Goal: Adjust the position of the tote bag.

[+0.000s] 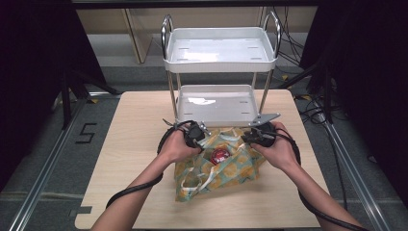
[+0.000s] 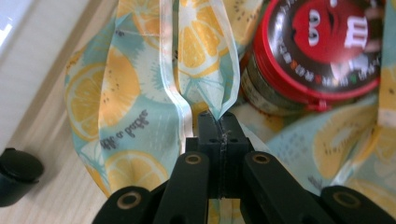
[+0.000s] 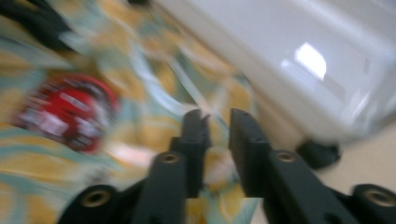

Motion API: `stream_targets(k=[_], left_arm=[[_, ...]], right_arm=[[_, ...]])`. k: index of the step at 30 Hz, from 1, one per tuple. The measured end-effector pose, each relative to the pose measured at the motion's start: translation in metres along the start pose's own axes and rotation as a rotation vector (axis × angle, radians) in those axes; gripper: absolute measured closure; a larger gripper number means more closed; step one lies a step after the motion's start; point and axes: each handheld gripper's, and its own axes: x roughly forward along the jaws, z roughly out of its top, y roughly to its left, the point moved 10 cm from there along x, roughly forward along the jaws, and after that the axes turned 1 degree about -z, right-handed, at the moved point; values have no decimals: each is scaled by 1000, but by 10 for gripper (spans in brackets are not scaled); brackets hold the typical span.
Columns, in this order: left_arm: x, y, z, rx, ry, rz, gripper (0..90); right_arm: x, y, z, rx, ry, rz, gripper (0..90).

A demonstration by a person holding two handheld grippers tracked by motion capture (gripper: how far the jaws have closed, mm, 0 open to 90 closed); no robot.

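Right now you hold both grippers low over the lemon-print bag [image 1: 219, 166], which lies crumpled on the wooden table [image 1: 139, 139] just in front of the white two-tier cart [image 1: 219, 103]. Your left gripper [image 1: 195, 134] sits at the bag's left upper edge, and in the left gripper view [image 2: 219, 122] its jaws are pressed together with a thin strip of the bag's fabric edge pinched between the tips. That strip rises from the jaws as a narrow fold of the pale, translucent material. Just beyond it, to the right in that view, the red-lidded candy jar [image 2: 313, 51] lies tilted inside the open bag, its lid facing the camera; from the high view the jar [image 1: 220, 155] shows as a red disc near the middle of the bag, between your two hands.

Your right gripper [image 1: 257, 136] is at the bag's right upper edge, close to the cart's lower tray. In the right gripper view [image 3: 219, 122] the picture is blurred, yet the jaws stand slightly apart with a clear gap between them, fabric lying under and between the tips; you are not clamping it there. A black cart foot [image 3: 320, 153] rests on the table just beside that gripper.
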Motion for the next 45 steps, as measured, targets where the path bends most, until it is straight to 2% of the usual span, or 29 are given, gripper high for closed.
stream_targets(k=[1,2,3,4,8,9,11,12,14,15,18,19,20,21,23,25,29,31,33,34,35,38,39,40,41,42,43,44,45], left_arm=[[0,0,0,0,0,0,895],[1,-1,1,-14,0,-4,895],[2,1,4,-26,-8,-5,896],[2,1,4,-26,-8,-5,896],[5,3,11,-22,-14,2,896],[5,2,12,-32,-14,2,896],[7,3,15,-11,-9,3,896],[8,2,16,-28,-9,-1,896],[9,4,18,-15,-5,-3,896],[9,4,18,-15,-5,-3,896],[13,4,20,-33,2,-5,897],[13,4,20,-33,2,-5,897],[14,6,20,-31,7,-6,897],[15,6,21,-38,8,-6,897],[16,7,21,-39,8,-4,897],[20,10,22,-51,10,-1,897],[25,15,23,-61,13,5,898],[29,20,24,-58,19,13,898],[31,19,25,-80,15,17,898],[39,16,32,-169,-64,19,898],[39,16,32,-169,-64,19,898],[42,21,30,-186,-73,30,898],[41,21,29,-182,-75,34,897],[41,21,29,-182,-75,34,897],[40,22,30,-158,-77,39,897],[37,20,31,-164,-83,31,896],[37,20,31,-164,-83,31,896],[30,24,27,-92,-36,44,895],[28,27,26,-66,-19,52,895]], right_arm=[[0,0,0,0,0,0,705],[-6,8,8,-36,-32,23,686],[-20,30,23,-100,-97,120,635],[-24,44,27,-135,-111,179,596],[-25,77,11,-236,-16,344,450],[-22,81,5,-270,15,362,424],[-17,86,-7,-332,66,374,404],[-15,89,-10,-350,76,381,396],[-10,93,-13,-378,89,385,405],[-7,94,-15,-408,99,379,432],[-4,98,-24,-456,166,407,648],[-4,98,-24,-456,166,407,648],[-4,101,-32,-447,215,424,775],[-3,100,-36,-457,232,432,826],[-2,101,-47,-425,271,446,893],[-5,101,-59,-379,324,467,900],[-7,96,-75,-344,362,475,900],[-10,89,-91,-299,394,472,900],[-12,88,-96,-278,413,476,900],[-13,85,-104,-258,433,483,900],[-17,84,-110,-214,479,463,900],[-18,82,-116,-207,497,456,884],[-18,80,-115,-223,486,448,841],[-20,84,-111,-199,465,459,797],[-20,84,-111,-199,465,459,797],[-24,88,-97,-190,394,474,699],[-24,88,-97,-190,394,474,699],[-28,84,-71,-245,260,453,630],[-32,84,-59,-232,213,437,615]])
